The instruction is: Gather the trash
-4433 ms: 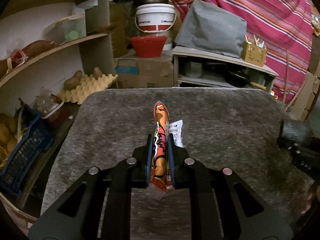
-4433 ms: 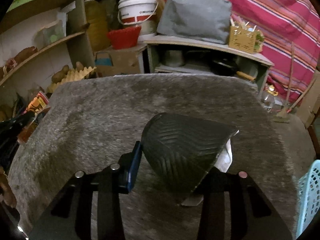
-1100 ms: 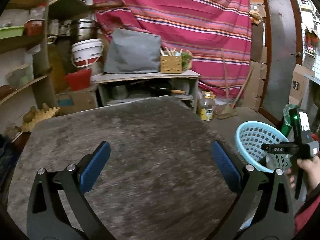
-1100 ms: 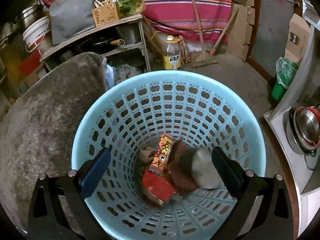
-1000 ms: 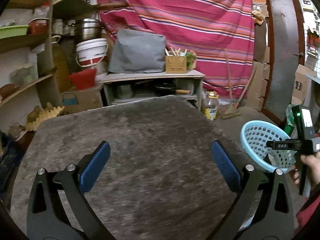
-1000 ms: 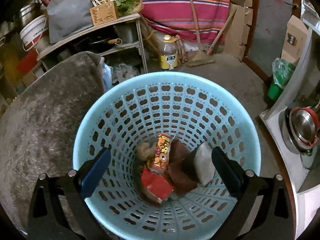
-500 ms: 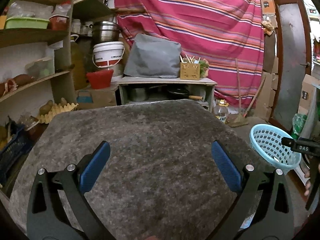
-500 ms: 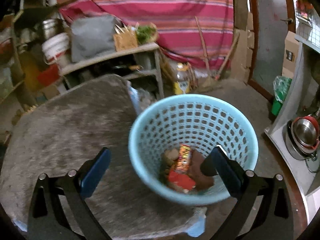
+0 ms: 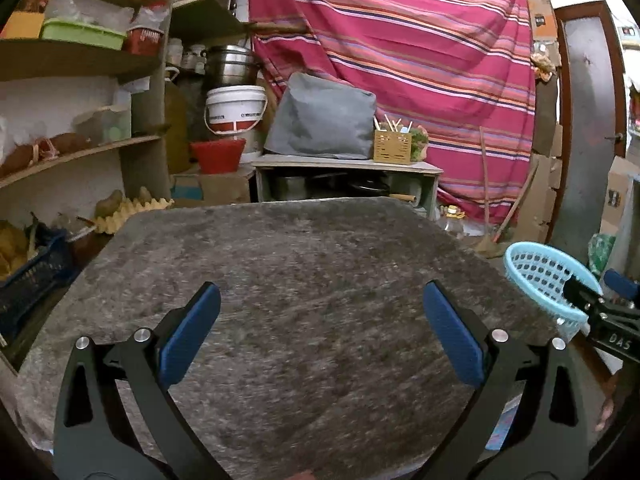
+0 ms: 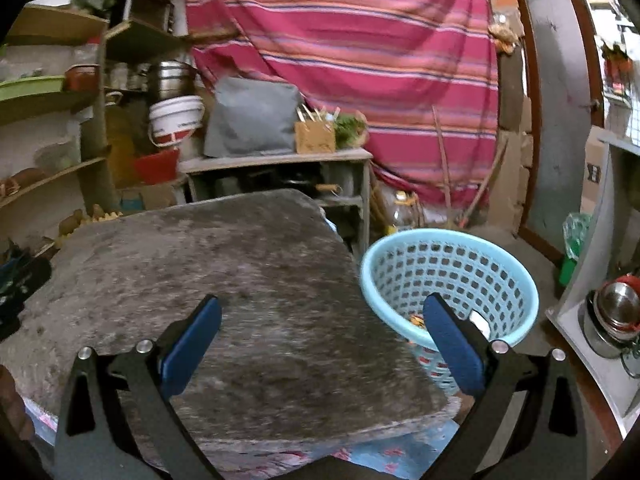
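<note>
Over the grey felt-covered table [image 9: 312,280] my left claw [image 9: 320,332] hangs with its blue-padded fingers [image 9: 188,332] spread as wide as they go, and nothing sits between them. My right claw [image 10: 320,336] is spread just as wide and is also empty; it sits above the table's near right corner, with its right finger [image 10: 452,344] in front of the near rim of the light blue plastic basket [image 10: 448,276]. That basket stands on the floor just beside the table's right edge. Through the gap above its near rim I can make out only a scrap of orange wrapper [image 10: 418,320] and a bit of something white [image 10: 478,318] inside; the rest of its contents are hidden by the wall and my finger. From the left wrist view the basket [image 9: 540,276] shows at the far right, with my right claw [image 9: 600,300] dark against its near side. Beyond the table stands a low wooden shelf unit [image 9: 344,172] carrying a grey cloth-covered bundle [image 9: 324,124] and a small woven box of sticks [image 9: 392,146]. A striped pink cloth [image 9: 400,48] hangs behind, and a white bucket [image 9: 234,110] sits above a red basin [image 9: 218,154] on the far left.
</note>
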Demonstrator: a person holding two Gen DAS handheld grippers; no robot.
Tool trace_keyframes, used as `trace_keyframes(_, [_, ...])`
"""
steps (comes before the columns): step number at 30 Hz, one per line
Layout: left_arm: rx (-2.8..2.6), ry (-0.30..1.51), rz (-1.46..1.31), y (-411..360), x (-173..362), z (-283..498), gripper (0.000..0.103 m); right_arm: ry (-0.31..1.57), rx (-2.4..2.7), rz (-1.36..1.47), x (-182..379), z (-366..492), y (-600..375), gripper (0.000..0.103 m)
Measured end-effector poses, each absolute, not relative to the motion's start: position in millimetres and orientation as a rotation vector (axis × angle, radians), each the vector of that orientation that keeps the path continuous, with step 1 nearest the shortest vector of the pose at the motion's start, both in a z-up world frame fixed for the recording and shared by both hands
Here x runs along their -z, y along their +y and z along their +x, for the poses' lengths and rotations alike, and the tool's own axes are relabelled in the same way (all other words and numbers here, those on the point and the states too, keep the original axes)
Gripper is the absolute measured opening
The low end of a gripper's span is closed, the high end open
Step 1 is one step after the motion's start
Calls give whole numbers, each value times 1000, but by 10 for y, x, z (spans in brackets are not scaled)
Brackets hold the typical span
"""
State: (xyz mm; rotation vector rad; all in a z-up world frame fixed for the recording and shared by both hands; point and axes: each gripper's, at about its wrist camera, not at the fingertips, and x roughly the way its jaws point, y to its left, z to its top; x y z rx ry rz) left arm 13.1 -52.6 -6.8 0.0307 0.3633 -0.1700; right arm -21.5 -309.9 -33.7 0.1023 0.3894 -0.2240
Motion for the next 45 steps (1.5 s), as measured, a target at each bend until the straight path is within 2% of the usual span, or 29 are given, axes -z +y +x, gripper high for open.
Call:
trace_keyframes(9, [141,352,24,-431,208,82,98,356,202,50,327,-169,-2827,99])
trace_keyframes(45, [90,321,31,-382,143,79,98,326,151,-5,272,-99,-2499,99])
